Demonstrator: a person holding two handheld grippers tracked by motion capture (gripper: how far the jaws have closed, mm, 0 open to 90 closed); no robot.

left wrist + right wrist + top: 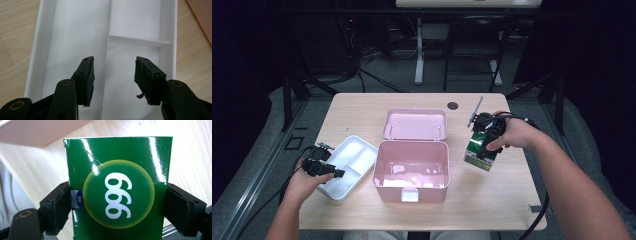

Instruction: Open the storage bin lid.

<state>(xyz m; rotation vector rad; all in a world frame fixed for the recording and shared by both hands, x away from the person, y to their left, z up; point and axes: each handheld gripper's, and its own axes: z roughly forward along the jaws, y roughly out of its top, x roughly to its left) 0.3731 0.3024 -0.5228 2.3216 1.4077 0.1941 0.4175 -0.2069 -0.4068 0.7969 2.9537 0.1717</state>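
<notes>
Overhead, at a pale wooden table (362, 107), I work both hands at once. My right gripper (488, 134) holds a glossy green box (479, 152) lifted off the tabletop, just to the right of an open pink case (411, 172) whose lid (414, 124) lies folded back behind it. My left gripper (323, 165) hovers over the near end of a white divided tray (354, 150) that sits touching or nearly touching the pink case's left wall. My forearms enter from the bottom edge, cables trailing from each tool.

Along my left gripper (114, 78), the two black jaws stand wide apart with nothing between them. Beneath them lies the white divided tray (45, 45), one long compartment at left, two shorter ones at right split by a cross wall. A sliver of the pink case (201, 17) shows at the upper right corner, and bare wood flanks the tray on both sides.

Along my right gripper (117, 207), the jaws are clamped on the green box (117, 165), one pad pressed against each narrow side. A yellow-rimmed green disc on its face carries the white figures 999, seen upside down, and a small blue label sits by the left pad. Behind the box runs the wooden table (37, 170), with a pink edge of the case (37, 132) at the upper left.
</notes>
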